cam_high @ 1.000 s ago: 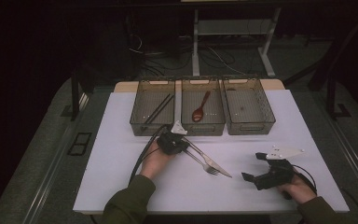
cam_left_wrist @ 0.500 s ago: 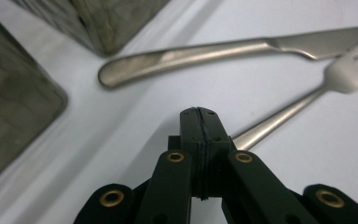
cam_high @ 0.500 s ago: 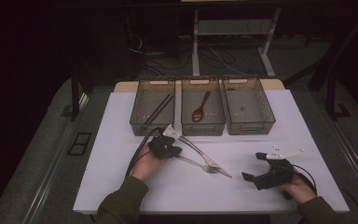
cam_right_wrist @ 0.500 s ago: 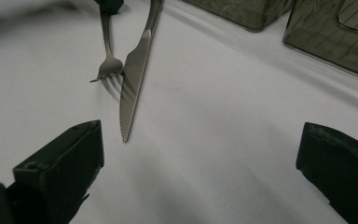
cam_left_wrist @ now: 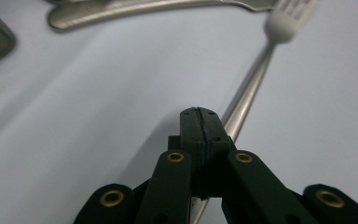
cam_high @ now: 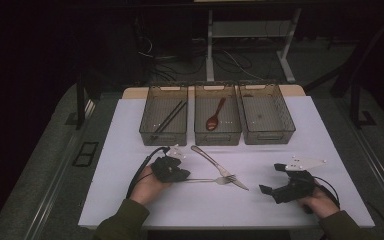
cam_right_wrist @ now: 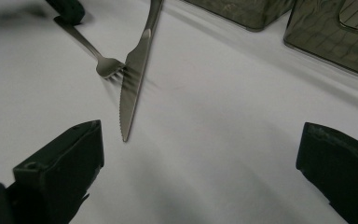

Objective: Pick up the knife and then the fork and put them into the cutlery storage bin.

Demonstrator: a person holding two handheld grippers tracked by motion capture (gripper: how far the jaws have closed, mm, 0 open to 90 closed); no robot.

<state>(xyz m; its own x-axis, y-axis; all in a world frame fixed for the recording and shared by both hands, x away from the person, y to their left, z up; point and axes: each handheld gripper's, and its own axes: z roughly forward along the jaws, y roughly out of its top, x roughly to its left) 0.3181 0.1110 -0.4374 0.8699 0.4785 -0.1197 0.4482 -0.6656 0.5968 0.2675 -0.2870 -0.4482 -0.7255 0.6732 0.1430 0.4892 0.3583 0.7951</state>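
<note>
While left hand-held gripper (cam_high: 180,174) clamps 1 fork (cam_high: 211,180), right (cam_high: 272,178) gapes; 1 knife (cam_high: 218,167), 3 bins (cam_high: 163,121)

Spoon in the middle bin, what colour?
Reddish-brown spoon, wood-like; shows best in the high view.

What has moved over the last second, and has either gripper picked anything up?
The left gripper came down from near the bins toward the person and left, and now sits at the handle of the fork, jaws together; whether they pinch it is unclear. The fork swung from slanted to nearly level, tines against the knife. The right gripper stayed open, holding nothing. Knife, bins and contents stayed put.
</note>
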